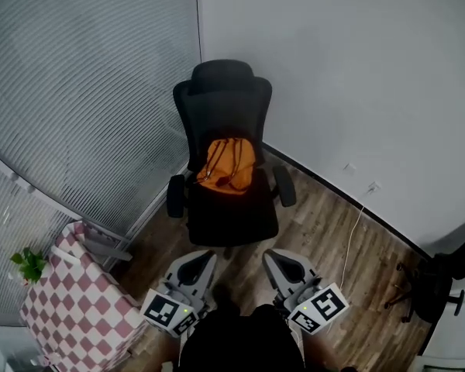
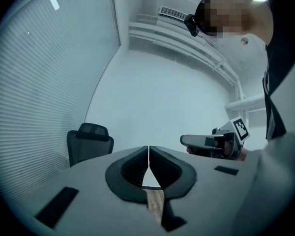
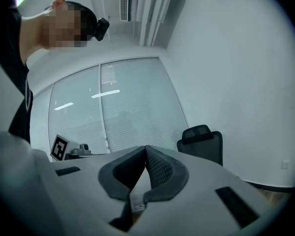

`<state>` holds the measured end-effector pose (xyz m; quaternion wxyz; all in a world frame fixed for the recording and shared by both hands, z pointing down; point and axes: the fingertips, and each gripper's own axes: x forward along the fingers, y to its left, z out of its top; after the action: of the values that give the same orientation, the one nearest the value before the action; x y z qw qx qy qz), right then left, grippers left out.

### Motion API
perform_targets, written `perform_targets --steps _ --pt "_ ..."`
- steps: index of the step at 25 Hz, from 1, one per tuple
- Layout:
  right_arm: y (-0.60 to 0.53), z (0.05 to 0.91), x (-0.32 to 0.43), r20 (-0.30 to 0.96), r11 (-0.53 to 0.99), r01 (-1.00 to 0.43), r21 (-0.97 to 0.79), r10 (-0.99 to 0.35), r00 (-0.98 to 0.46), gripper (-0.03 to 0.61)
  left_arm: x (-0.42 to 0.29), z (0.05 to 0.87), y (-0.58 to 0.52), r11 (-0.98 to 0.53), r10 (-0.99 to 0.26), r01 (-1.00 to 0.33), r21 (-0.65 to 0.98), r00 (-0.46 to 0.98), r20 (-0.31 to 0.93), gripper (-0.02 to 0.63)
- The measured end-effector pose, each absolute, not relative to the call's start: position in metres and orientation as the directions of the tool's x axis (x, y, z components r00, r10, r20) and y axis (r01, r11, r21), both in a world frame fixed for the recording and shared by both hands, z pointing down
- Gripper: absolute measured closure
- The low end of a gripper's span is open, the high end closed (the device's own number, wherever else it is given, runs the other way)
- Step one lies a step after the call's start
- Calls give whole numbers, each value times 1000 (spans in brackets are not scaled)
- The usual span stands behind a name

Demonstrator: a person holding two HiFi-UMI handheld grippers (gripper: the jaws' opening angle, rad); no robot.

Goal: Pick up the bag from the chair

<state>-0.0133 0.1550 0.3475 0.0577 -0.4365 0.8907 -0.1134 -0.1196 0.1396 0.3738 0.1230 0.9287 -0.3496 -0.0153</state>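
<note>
An orange bag (image 1: 227, 164) with dark straps lies on the seat of a black office chair (image 1: 225, 122), leaning against the backrest. My left gripper (image 1: 194, 267) and right gripper (image 1: 283, 267) hang side by side low in the head view, a short way in front of the chair, both tilted upward. Each has its jaws pressed together with nothing between them. In the left gripper view (image 2: 148, 151) only the chair's headrest (image 2: 90, 140) shows past the jaws. The right gripper view (image 3: 146, 151) shows the chair's back (image 3: 202, 142) at right. The bag is hidden in both gripper views.
A small table with a pink checked cloth (image 1: 76, 301) and a green plant (image 1: 29, 264) stands at the left. Blinds (image 1: 77, 84) cover the window wall behind the chair. A white cable (image 1: 355, 231) runs from a wall socket across the wooden floor. Dark furniture (image 1: 442, 277) sits at right.
</note>
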Motion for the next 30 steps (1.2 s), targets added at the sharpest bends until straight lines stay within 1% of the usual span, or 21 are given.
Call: perform_targets --steps 7,15,24,30 --pt "123 358 -25 34 558 -785 -270 -809 -587 560 -137 382 102 -728 -640 -633 264 765 72 580" --pt "81 372 -13 61 552 -782 -288 -805 -590 560 -124 396 60 -724 -633 -632 274 768 99 580" --pt "-23 370 2 34 618 -726 -302 -754 -656 560 -109 386 -22 -681 -685 -689 246 719 116 580" --pt "-97 371 22 27 653 -684 -326 -716 -697 560 -85 378 -80 -648 -718 -725 233 683 133 580"
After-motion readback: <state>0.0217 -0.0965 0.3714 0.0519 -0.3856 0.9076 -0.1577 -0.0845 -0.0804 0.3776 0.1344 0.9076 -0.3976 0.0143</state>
